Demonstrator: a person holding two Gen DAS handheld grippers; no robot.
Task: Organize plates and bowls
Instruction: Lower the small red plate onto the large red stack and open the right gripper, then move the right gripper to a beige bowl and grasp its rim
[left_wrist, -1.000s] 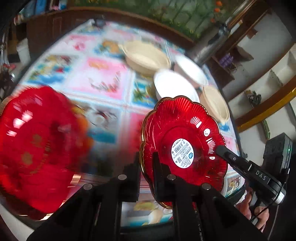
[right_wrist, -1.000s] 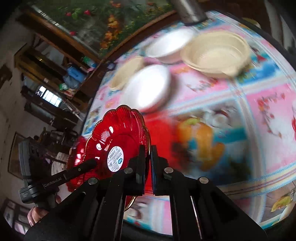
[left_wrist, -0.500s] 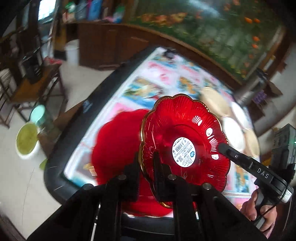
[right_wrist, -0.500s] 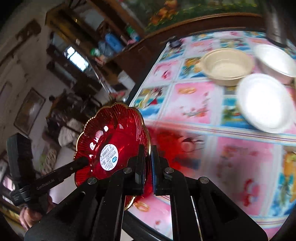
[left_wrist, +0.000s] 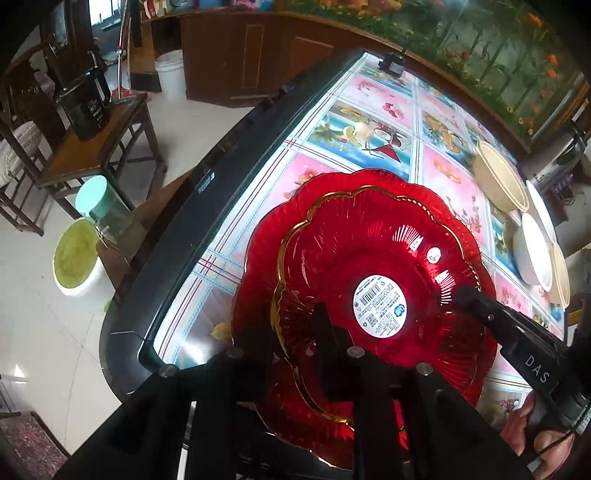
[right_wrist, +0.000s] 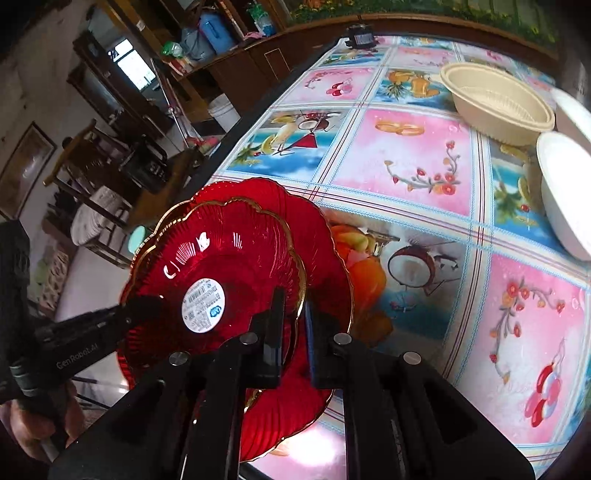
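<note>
A red scalloped plate (left_wrist: 369, 258) with a gold rim and a white barcode sticker lies nested on a larger red plate (left_wrist: 258, 266) near the table's corner. My left gripper (left_wrist: 288, 325) straddles its near rim. Its jaws are opening, and a gap shows beside the rim. The right gripper (right_wrist: 294, 306) straddles the opposite rim of the same plate (right_wrist: 229, 266). Its jaws are opening too, and its pads stand just off the rim. The larger plate (right_wrist: 328, 258) shows underneath. Each gripper appears side-on in the other's view.
A beige bowl (right_wrist: 498, 107) and white bowls (right_wrist: 565, 192) sit at the far right of the picture-patterned table (right_wrist: 406, 155). The table's dark edge (left_wrist: 184, 221) runs close by. Beyond it on the floor stand a wooden stool with a black jug (left_wrist: 85, 107) and a green-topped bucket (left_wrist: 75, 258).
Both grippers carried the sticker plate across the table and set it down onto the larger red plate near the corner. The gaps between both pairs of jaws have widened.
</note>
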